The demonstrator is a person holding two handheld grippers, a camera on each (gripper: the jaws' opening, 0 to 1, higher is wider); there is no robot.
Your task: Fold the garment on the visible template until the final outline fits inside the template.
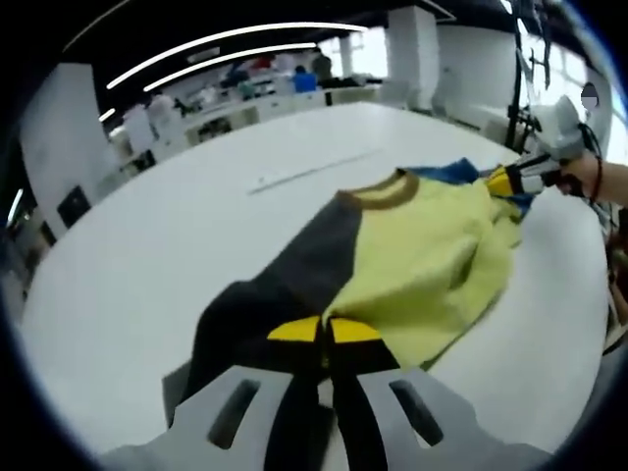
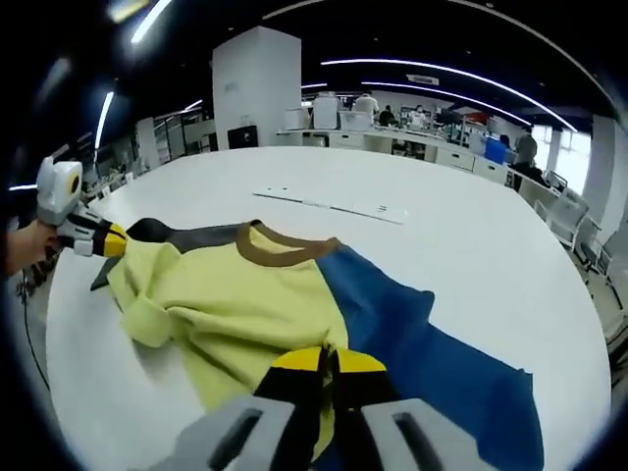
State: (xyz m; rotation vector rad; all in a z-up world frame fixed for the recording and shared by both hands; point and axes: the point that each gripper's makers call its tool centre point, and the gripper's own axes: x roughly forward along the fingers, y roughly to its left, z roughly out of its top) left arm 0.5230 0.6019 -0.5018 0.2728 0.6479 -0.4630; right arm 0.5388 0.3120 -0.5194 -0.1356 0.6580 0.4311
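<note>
shirt: the shirt (image 1: 412, 255) lies spread on the white table (image 1: 147, 265), with a yellow body in the middle, a dark grey sleeve side, a blue sleeve side and a brown collar (image 2: 285, 250).
long axis: sleeve to sleeve, it runs from one tool to the other; the collar points away from the person, toward the far part of the table.
left tool: the left tool (image 1: 324, 331) has its yellow tips pressed together on the dark grey cloth at the near edge, so it pinches the shirt.
right tool: the right tool (image 2: 327, 361) has its tips closed on the seam where yellow meets blue, also pinching the shirt.
nearer tool: each tool is at its own end; the left is nearer to the grey side, the right to the blue side.
coming move, my judgement: both ends seem ready to be carried inward over the yellow middle, so the fold line would cross the long axis.
template: I cannot tell any outline under the cloth; a thin white strip (image 2: 334, 206) lies on the table beyond the collar, well apart.
risk: the yellow cloth is already bunched near the grey side.
</note>
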